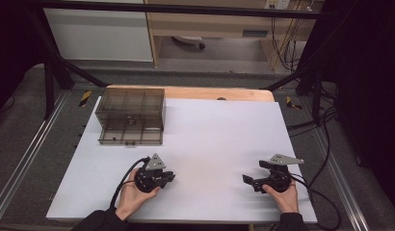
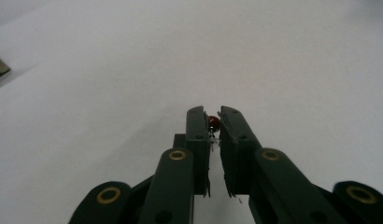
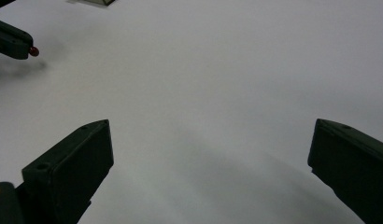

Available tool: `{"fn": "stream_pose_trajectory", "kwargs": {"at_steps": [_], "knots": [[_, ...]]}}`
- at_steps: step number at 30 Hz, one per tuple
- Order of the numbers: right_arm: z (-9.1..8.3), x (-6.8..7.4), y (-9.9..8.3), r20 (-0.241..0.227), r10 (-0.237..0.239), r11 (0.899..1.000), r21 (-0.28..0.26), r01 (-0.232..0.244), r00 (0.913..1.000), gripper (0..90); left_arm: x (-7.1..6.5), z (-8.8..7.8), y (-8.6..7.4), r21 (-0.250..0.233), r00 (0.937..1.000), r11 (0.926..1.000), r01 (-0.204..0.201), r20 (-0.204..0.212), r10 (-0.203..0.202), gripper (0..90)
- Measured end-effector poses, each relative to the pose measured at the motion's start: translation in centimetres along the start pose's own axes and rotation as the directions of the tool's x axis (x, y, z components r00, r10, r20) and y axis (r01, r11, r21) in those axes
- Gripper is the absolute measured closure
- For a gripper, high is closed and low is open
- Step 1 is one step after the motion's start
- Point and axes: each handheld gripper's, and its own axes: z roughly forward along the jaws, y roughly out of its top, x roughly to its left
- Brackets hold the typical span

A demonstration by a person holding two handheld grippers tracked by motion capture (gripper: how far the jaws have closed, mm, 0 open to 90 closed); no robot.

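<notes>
**Red bead pinched, box yet to be reached**

A small red bead (image 2: 213, 122) was held at the very tips of the left gripper (image 2: 214, 122), its jaws pressed nearly together with only the bead between them. In the right gripper view the same bead (image 3: 34, 51) was seen poking out from the left gripper's tips, just above the white table (image 3: 203, 93). In the high view the left gripper (image 1: 169, 177) was placed near the front of the table, left of centre, with its tips pointed to the right.

The right gripper (image 3: 208, 144) was kept with its jaws spread wide and nothing between them; it (image 1: 247, 180) was rested at the front right, well apart from the left one.

A smoky clear box (image 1: 131, 115) with small compartments was stood at the far left of the table, its lower drawer drawn out toward the person. A few dark specks could be made out inside, too small to be identified.

The step in hand was judged to be the carrying of the picked bead. The next move would likely call for the left gripper to be swung toward the open drawer, the pinch kept firm, and the bead let go over one compartment. Which compartment was meant could not be told.
</notes>
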Motion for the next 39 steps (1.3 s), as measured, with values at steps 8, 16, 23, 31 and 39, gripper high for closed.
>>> {"fn": "stream_pose_trajectory", "kwargs": {"at_steps": [8,16,23,31,39], "knots": [[0.0,0.0,0.0,0.000,-0.001,1.000,0.000,0.001,1.0000,0.7,1.1,-0.8,-0.2,-0.005,0.9997,0.9999,0.016,-0.018,-0.016,82.3],[0.0,0.0,0.0,0.000,-0.001,1.000,0.000,0.001,1.0000,0.7,2.4,-1.8,-0.3,-0.015,0.9986,0.9993,0.033,-0.041,-0.034,82.2],[0.0,0.0,0.0,0.000,-0.001,1.000,0.000,0.001,1.0000,0.7,3.6,-2.8,-0.3,-0.024,0.9960,0.9985,0.050,-0.073,-0.051,82.2],[0.0,0.0,0.0,0.000,0.000,1.000,0.002,0.000,1.0000,0.6,6.1,-4.2,-0.7,-0.036,0.9888,0.9949,0.095,-0.112,-0.098,82.3],[0.0,0.0,0.0,0.001,0.001,1.000,0.005,-0.001,1.0000,0.6,8.9,-5.6,-0.9,-0.044,0.9747,0.9906,0.130,-0.178,-0.135,82.2]]}}
